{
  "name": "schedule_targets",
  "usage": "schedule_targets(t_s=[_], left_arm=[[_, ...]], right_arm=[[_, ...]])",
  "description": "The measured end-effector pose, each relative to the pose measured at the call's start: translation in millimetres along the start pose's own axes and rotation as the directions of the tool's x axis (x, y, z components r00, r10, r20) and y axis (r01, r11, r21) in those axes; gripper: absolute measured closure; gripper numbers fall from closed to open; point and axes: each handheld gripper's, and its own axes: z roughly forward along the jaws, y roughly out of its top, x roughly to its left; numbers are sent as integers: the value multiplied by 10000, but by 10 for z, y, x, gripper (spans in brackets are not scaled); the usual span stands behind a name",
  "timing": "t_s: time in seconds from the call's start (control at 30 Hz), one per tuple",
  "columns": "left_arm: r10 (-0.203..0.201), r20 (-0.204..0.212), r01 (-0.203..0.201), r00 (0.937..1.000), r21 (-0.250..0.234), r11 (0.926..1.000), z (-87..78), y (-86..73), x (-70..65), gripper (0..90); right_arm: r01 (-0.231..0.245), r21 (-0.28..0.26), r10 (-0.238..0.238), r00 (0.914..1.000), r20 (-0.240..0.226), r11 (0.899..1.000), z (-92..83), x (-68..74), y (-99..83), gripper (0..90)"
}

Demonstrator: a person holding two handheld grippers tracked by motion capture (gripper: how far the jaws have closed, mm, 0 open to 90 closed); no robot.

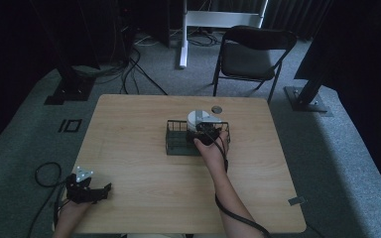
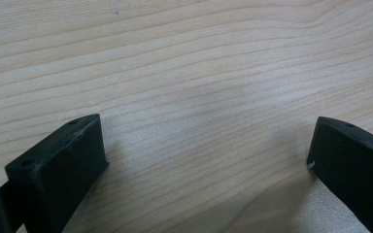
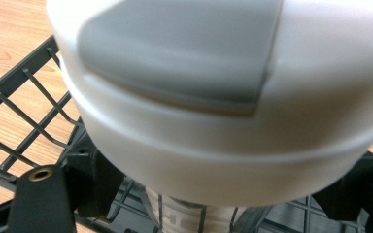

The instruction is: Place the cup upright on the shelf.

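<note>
The right hand-held gripper point(image 1: 206, 135) reaches into the wire basket point(image 1: 174, 144) at mid-tabletop, its jaws on either side of the neck of a white bottle with a grey-topped cap point(image 3: 213, 97); whether they clamp it, I cannot tell. The bottle stands upright in the basket. The left hand-held gripper point(image 2: 206, 165) rests wide open and empty over bare tabletop point(image 2: 199, 63) at the near left corner.

Bare tabletop point(image 1: 129, 148) left of the wire basket point(image 1: 176, 144).
</note>
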Motion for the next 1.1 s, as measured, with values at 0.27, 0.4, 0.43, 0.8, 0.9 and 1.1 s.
schedule_targets(t_s=[0.27, 0.4, 0.43, 0.8, 0.9, 1.1], left_arm=[[-2, 0, 2, 10000, -2, 10000, 0, 0, 0, 6], [2, 0, -2, 10000, 0, 10000, 0, 0, 0, 6], [6, -3, -6, 10000, 3, 10000, 0, 0, 0, 6], [1, 1, -1, 10000, 3, 10000, 0, 0, 0, 6], [2, -1, -2, 10000, 1, 10000, 0, 0, 0, 6], [1, -1, -1, 10000, 2, 10000, 0, 0, 0, 5]], right_arm=[[13, -175, -13, 10000, 32, 9998, -31, 10, -58, 184], [47, -381, -43, 9999, 106, 9993, -45, 23, -101, 182], [-46, -426, 51, 9999, 110, 9991, -49, 22, -110, 182], [-181, -872, 179, 9998, -38, 9960, -66, 0, -164, 180], [-116, -943, 117, 9999, 9, 9955, -77, 2, -166, 159], [-197, -1097, 182, 9997, -138, 9938, -86, -1, -180, 134]])
